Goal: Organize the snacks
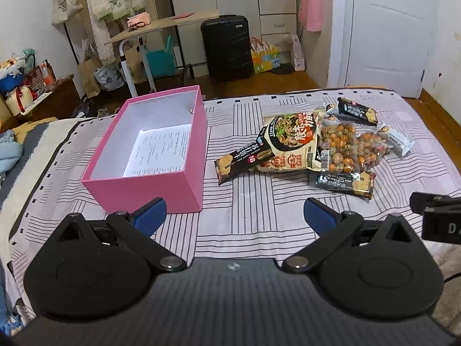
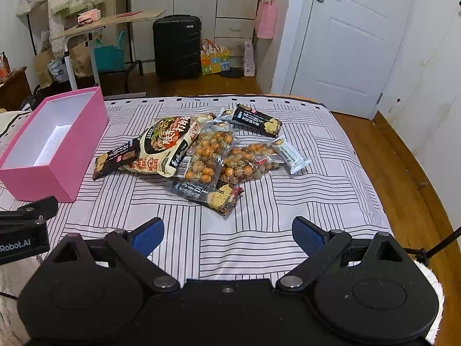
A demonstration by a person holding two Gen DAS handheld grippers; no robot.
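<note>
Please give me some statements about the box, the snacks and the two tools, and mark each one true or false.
1. The pink box holds snack packets. False: only a printed sheet lies in it.
2. Both tools, left tool and right tool, are open and hold nothing. True.
3. The snacks lie in a pile on the bed, outside the box. True.
4. The big noodle bag stands upright. False: it lies flat.
5. The box is on the floor. False: it sits on the bed, left of the snacks.

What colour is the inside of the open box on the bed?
White inside the pink box, with a printed sheet on its floor; the left wrist view shows it best.
</note>
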